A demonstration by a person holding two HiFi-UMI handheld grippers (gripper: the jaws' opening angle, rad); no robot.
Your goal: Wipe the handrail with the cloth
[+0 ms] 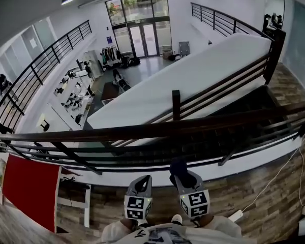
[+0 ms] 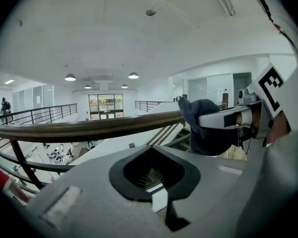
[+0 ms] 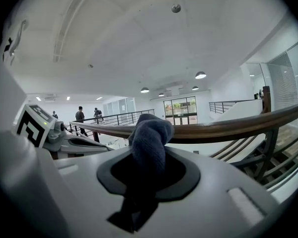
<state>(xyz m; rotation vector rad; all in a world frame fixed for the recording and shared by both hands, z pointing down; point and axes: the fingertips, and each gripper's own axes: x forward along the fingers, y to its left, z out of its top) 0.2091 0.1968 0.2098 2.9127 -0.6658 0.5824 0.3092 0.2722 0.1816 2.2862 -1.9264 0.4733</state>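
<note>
Mezzanine handrail point(image 1: 142, 131); R tool point(image 1: 184, 178) pinches cloth point(image 3: 150, 133), tips hidden; L tool point(image 1: 144, 181) closed.

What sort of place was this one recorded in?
Probably an upper gallery in a large public or commercial building: a wooden handrail edges an open drop, glass entrance doors stand on the floor below, and another railing runs opposite.

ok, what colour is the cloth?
The cloth is dark blue. It shows best in the right gripper view.
</note>
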